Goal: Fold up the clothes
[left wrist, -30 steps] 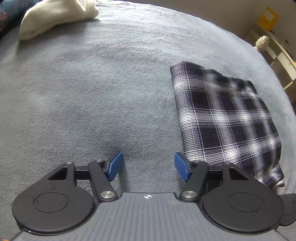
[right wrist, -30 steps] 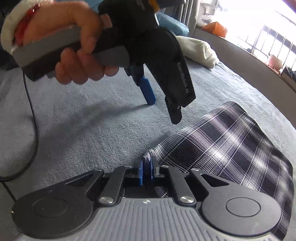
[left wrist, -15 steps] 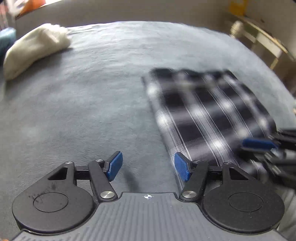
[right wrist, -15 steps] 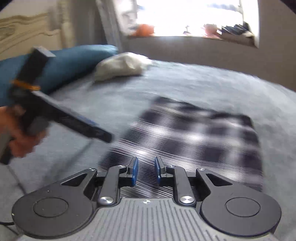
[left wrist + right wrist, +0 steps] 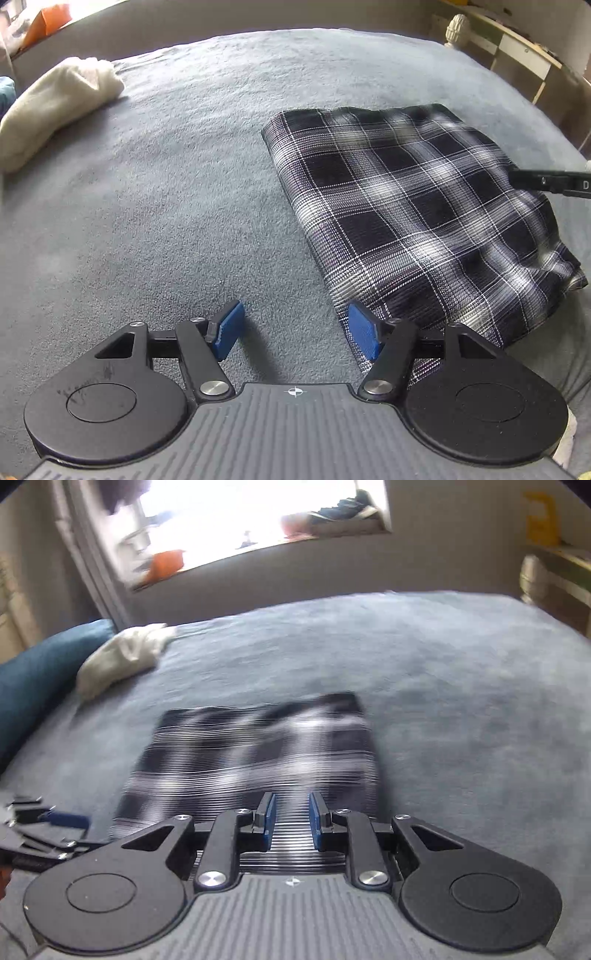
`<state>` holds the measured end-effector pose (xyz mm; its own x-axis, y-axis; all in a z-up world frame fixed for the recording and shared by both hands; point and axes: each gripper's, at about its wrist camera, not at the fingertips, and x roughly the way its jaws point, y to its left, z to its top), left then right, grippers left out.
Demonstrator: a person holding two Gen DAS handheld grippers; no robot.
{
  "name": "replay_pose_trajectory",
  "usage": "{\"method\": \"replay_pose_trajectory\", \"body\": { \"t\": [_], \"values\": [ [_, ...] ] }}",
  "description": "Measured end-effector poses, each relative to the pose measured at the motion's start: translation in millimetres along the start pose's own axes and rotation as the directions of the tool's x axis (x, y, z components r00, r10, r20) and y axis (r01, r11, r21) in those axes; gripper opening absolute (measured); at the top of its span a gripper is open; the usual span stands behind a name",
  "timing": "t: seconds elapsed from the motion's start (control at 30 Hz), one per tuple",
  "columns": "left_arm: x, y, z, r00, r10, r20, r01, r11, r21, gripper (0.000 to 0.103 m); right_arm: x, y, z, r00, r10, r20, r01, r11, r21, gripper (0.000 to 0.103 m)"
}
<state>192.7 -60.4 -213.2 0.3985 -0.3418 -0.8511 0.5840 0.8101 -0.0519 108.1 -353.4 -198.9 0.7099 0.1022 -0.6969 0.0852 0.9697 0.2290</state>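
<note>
On bed (image 5: 155, 206), plaid cloth (image 5: 413, 206) lies folded flat: soft, light, probably slippery. Grip near corner, all layers. Left gripper (image 5: 293, 330), right gripper (image 5: 291, 818) jaws parted, empty.

Counts: one plaid garment (image 5: 417, 206), folded, lying toward the bed's (image 5: 184, 192) right edge. One cream cloth bundle (image 5: 55, 103) at the far left corner. One blue pillow (image 5: 33, 675) at the left edge. Two claws: left claw (image 5: 293, 330), right claw (image 5: 291, 819). Four blue pads in total, two per claw.
</note>
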Motion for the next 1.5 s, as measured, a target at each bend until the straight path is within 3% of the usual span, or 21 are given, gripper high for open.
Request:
{"method": "replay_pose_trajectory", "body": {
  "t": [0.17, 0.37, 0.53, 0.67, 0.73, 0.97, 1.1, 1.2, 1.5],
  "values": [
    [1.0, -0.1, -1.1, 1.0, -0.001, -0.004, 0.001, 1.0, -0.009, 0.064, 7.1, -16.9, -15.9, 1.0, -0.025, -0.014, 0.026, 0.998, 0.065, 0.021],
    [3.8, -0.5, -0.8, 1.0, 0.006, -0.011, -0.006, 1.0, -0.017, 0.067, 11.9, -19.5, -12.1, 0.999, -0.028, -0.027, 0.03, 0.996, 0.084, 0.027],
    [-1.7, 2.7, 6.1, 0.998, 0.051, -0.027, -0.052, 0.998, -0.032, 0.067, 4.2, -23.6, -7.7, 0.998, -0.059, -0.009, 0.06, 0.992, 0.115, 0.031],
    [-25.2, -0.7, 18.8, 0.993, 0.073, 0.095, -0.072, 0.997, -0.018, 0.067, -5.4, -25.6, 2.8, 0.995, -0.074, 0.061, 0.064, 0.986, 0.154, 0.032],
    [-34.2, -8.2, 23.3, 0.984, 0.063, 0.168, -0.066, 0.998, 0.012, 0.067, -3.2, -23.7, 9.9, 0.995, -0.078, 0.069, 0.067, 0.987, 0.148, 0.032],
    [-21.8, -40.8, 12.8, 0.982, -0.034, 0.183, 0.007, 0.99, 0.143, 0.066, 7.8, -4.0, 28.4, 0.995, -0.057, 0.087, 0.052, 0.997, 0.065, 0.029],
    [-14.6, -57.5, 7.2, 0.979, -0.086, 0.183, 0.047, 0.977, 0.21, 0.059, 21.9, -1.3, 28.3, 0.997, -0.056, 0.061, 0.053, 0.997, 0.053, 0.029],
    [-8.9, -53.7, 6.4, 0.984, -0.097, 0.149, 0.066, 0.978, 0.2, 0.057, 38.4, -4.2, 20.7, 0.998, -0.064, 0.004, 0.064, 0.996, 0.055, 0.029],
    [-3.4, -48.9, 7.1, 0.988, -0.117, 0.098, 0.098, 0.98, 0.173, 0.055, 38.4, -1.9, 18.9, 0.997, -0.074, -0.008, 0.075, 0.996, 0.039, 0.029]
  ]
}}
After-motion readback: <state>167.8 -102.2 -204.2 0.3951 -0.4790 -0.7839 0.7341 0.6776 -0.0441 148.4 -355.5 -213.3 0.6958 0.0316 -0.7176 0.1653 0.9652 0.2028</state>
